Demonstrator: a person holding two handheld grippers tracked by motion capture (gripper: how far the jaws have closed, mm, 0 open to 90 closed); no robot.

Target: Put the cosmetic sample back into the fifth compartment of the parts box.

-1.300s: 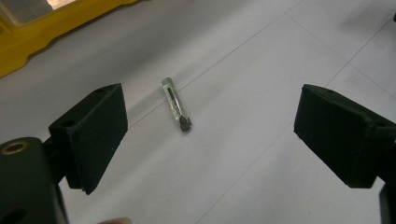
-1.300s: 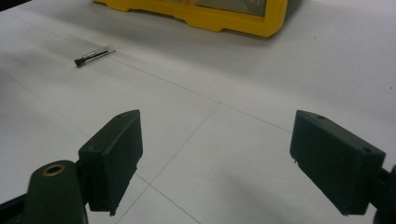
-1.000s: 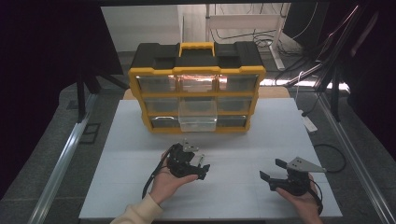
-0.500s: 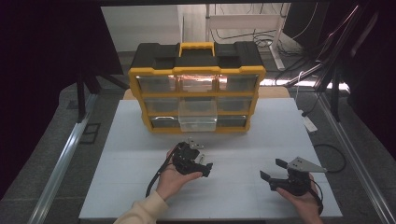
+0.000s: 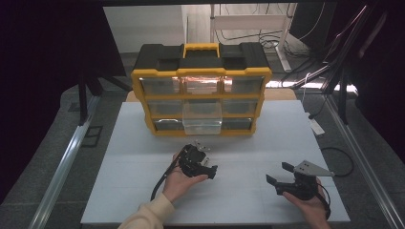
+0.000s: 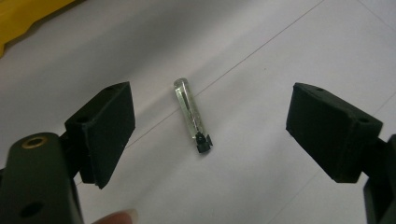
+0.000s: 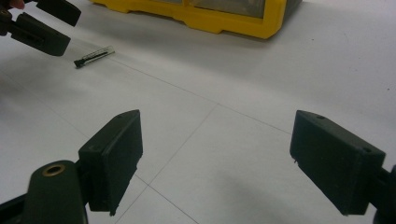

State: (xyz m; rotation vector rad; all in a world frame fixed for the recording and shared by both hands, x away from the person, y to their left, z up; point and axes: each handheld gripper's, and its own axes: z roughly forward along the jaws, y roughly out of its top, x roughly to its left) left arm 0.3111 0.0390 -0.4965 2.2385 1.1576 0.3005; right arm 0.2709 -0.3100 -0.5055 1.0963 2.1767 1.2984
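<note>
In the left gripper view, the left gripper (image 6: pixel 208 135) hangs over the white table (image 6: pixel 289 42) with its two black jaws set wide apart; they have just been closing a little, and they press on nothing. Between them, near the centre of the frame, a small clear tube with a black cap (image 6: pixel 191 116) lies flat on the table, touching neither jaw, its capped end toward the bottom of the frame. In the high view this gripper sits low and just left of centre, below the yellow and black drawer organiser (image 5: pixel 200 71), whose middle clear drawer (image 5: pixel 202 118) stands pulled out. The right gripper (image 5: pixel 281 173) rests at the lower right of the high view, jaws likewise apart and empty, well away from the tube
</note>
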